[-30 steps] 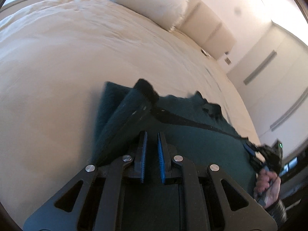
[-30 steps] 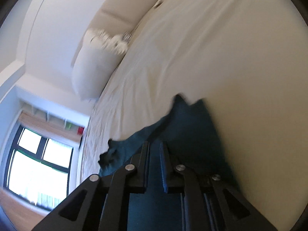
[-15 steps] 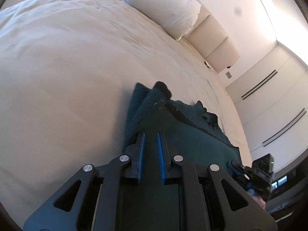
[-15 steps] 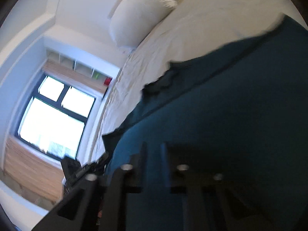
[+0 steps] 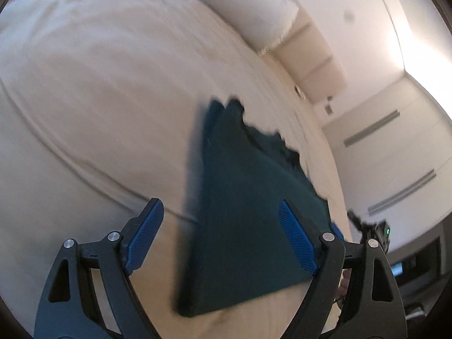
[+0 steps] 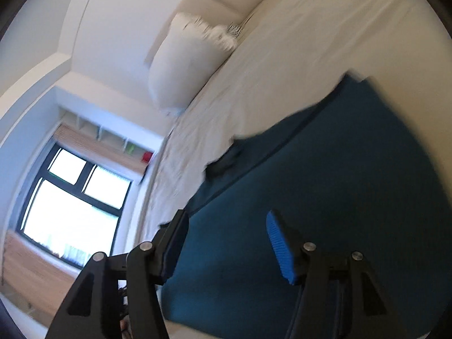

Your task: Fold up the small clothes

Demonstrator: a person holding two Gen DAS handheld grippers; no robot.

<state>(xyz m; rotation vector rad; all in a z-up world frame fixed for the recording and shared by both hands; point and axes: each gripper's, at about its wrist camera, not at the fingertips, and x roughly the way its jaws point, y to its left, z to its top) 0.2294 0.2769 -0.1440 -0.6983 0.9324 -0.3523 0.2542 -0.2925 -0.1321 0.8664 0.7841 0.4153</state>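
Note:
A dark teal garment [image 5: 248, 214] lies folded flat on the cream bed sheet [image 5: 93, 107]. It also fills the lower right of the right wrist view [image 6: 325, 197]. My left gripper [image 5: 220, 234] is open and empty, with its fingers spread over the garment's near left edge. My right gripper [image 6: 228, 240] is open and empty, just above the garment's near edge. The other gripper [image 5: 373, 231] shows at the far right of the left wrist view.
A white pillow [image 5: 251, 11] lies at the head of the bed by the padded headboard [image 5: 313, 56]. The pillow also shows in the right wrist view [image 6: 186, 62]. A window [image 6: 70, 197] lies beyond the bed's far side. White wardrobe doors [image 5: 395, 147] stand to the right.
Both grippers were shut on the garment's edge and have opened and let it go. The garment now lies flat on the bed, and both grippers have drawn back a little.

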